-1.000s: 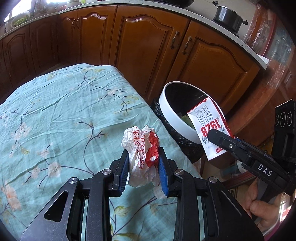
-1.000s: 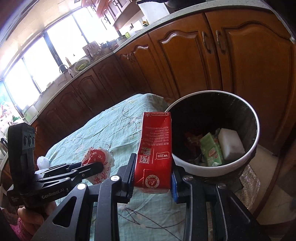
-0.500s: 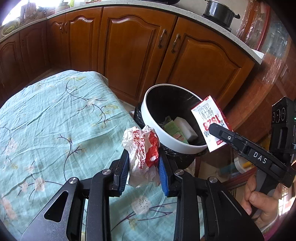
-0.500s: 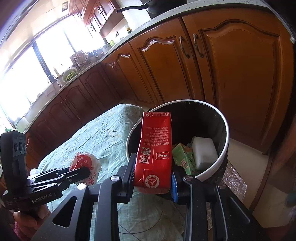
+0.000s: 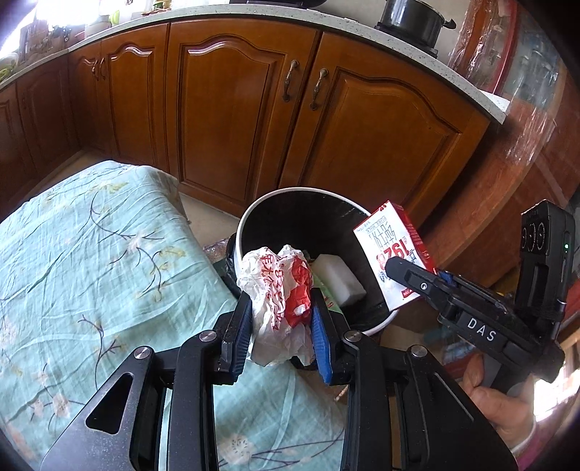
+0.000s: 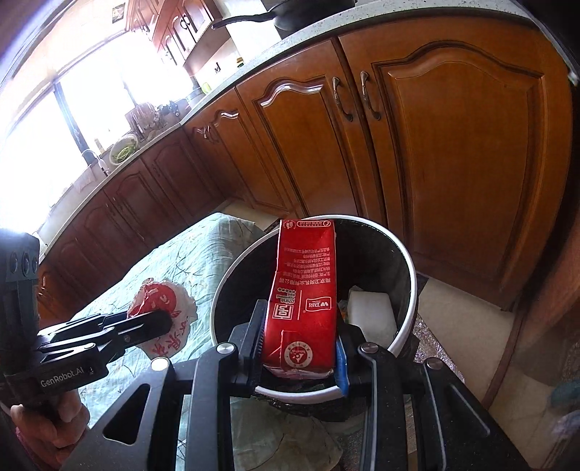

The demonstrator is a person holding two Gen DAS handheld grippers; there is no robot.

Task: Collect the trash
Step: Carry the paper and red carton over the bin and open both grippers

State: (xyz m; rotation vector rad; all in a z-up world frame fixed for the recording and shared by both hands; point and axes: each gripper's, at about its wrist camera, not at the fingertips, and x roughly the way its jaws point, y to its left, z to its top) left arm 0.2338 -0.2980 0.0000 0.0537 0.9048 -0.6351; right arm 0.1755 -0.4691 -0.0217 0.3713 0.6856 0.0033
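My left gripper [image 5: 279,319] is shut on a crumpled white and red plastic wrapper [image 5: 279,286], held at the near rim of the white-rimmed trash bin [image 5: 253,217]. My right gripper [image 6: 299,337] is shut on a red milk carton [image 6: 302,290], held upright over the bin [image 6: 411,275]. The carton also shows in the left wrist view [image 5: 393,253], at the bin's right rim. The wrapper shows in the right wrist view [image 6: 163,311], left of the bin. Inside the bin lie a white block [image 6: 373,315] and green packaging.
A table with a teal floral cloth [image 5: 90,253] stands left of the bin. Brown wooden cabinets [image 5: 235,108] run behind it. A black pot [image 5: 409,18] sits on the counter. The floor right of the bin is pale tile [image 6: 464,326].
Both grippers have moved toward the bin with their loads. The carton is now over the bin's opening and the wrapper has reached its near rim.
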